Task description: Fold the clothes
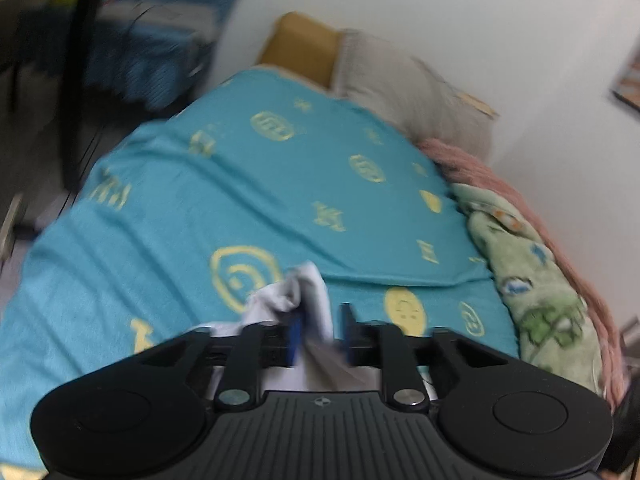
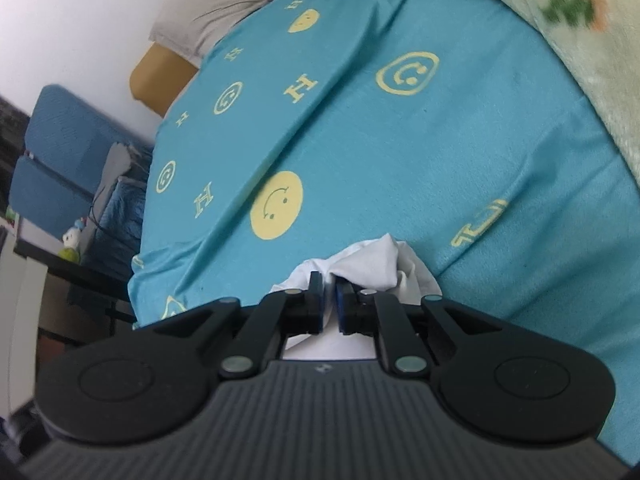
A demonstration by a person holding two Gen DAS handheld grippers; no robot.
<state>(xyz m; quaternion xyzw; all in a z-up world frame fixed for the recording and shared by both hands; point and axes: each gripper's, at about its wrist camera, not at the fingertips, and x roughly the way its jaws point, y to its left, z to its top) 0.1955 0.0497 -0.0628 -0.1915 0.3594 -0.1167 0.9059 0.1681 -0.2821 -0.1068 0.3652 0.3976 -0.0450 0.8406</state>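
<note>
**A:** Start at the left gripper (image 1: 320, 330). How do its jaws stand?

**B:** Apart. A clear gap shows between the two blue pads (image 1: 295, 338), and a bunched fold of the white garment (image 1: 310, 300) rises up through that gap. The cloth lies against the left-hand pad but the right-hand pad stands free of it — so nothing is clamped there.

**A:** And the right gripper (image 2: 329, 306)?

**B:** Its jaws are much closer together, with only a narrow slit between the blue pads (image 2: 342, 308). The white garment (image 2: 372, 266) is heaped just ahead of the fingertips and a bit to their right, and more white cloth shows below, between the finger arms. Whether the pads still pinch any of it I cannot tell — the slit looks pale, but the view is too tight to be sure.

**A:** What lies beyond the garment?

**B:** A teal bedsheet (image 2: 440, 152) printed with yellow smiley faces and letters spreads ahead of both grippers. In the left view a green patterned fleece blanket (image 1: 536, 280) runs along the far right of the sheet, with a pink blanket (image 1: 492, 184) outside it. Farther ahead sit a grey pillow (image 1: 400, 84) and a mustard cushion (image 1: 300, 46) against the white wall (image 1: 480, 20). The left view is blurred throughout.
</note>
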